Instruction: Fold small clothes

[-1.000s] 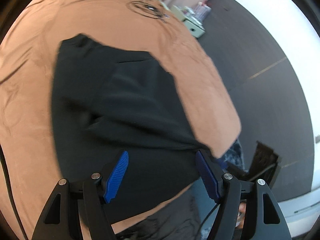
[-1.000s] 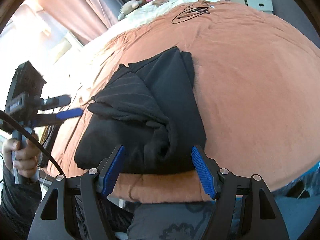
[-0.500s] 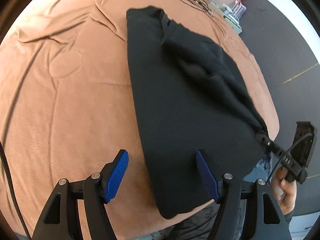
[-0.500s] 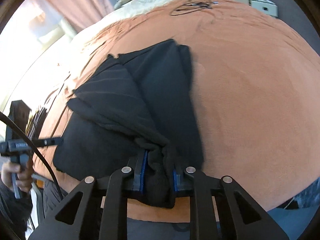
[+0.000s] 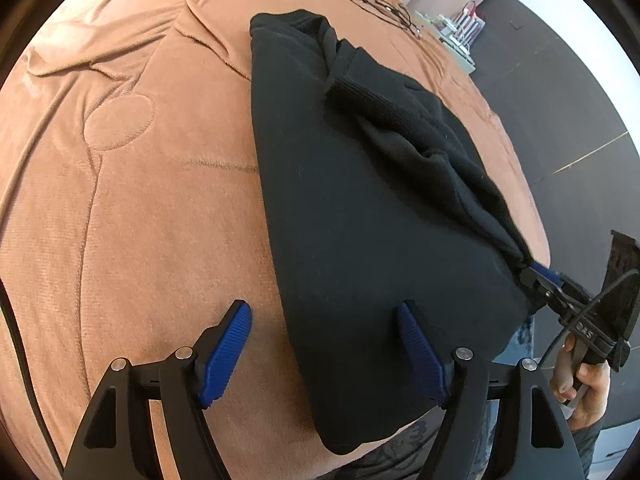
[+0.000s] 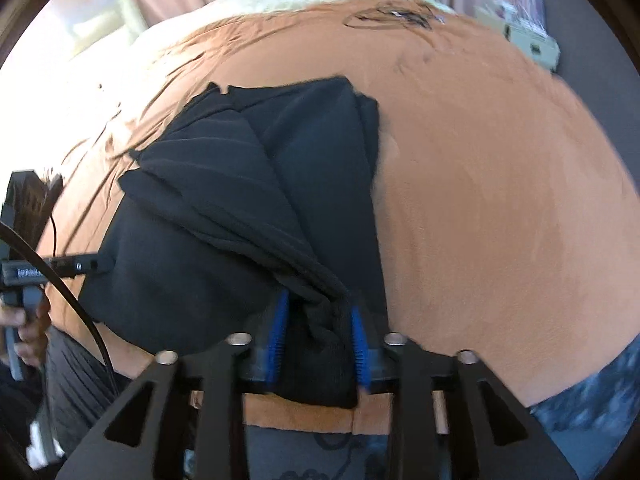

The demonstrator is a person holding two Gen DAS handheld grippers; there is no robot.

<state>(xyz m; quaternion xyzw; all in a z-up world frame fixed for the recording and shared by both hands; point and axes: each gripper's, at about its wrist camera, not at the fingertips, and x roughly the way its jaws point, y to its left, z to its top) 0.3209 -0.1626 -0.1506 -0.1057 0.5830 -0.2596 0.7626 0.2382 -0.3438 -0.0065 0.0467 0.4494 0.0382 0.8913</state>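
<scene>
No brand or label can be read clearly: the lettering on the body of the right claw (image 5: 534, 276), as the left wrist view shows it, is upside down and too small to make out.

The black garment (image 5: 360, 208) is lying partly folded on the bed's rust-brown blanket (image 5: 132, 184), near the edge closest to the person.

The left claw (image 5: 326, 350) is hovering spread wide, its jaws opening further and gripping nothing; one blue pad (image 5: 420, 354) is sitting over the garment's near corner and the other over the bare blanket.

The right claw (image 6: 318, 340) is straddling a bunched ridge of the garment's fabric, with the cloth filling the gap between its blue pads (image 6: 278, 336). Its jaws are opening, so the hold is loosening.

A hand (image 5: 584, 386) is gripping the right claw's handle.
</scene>
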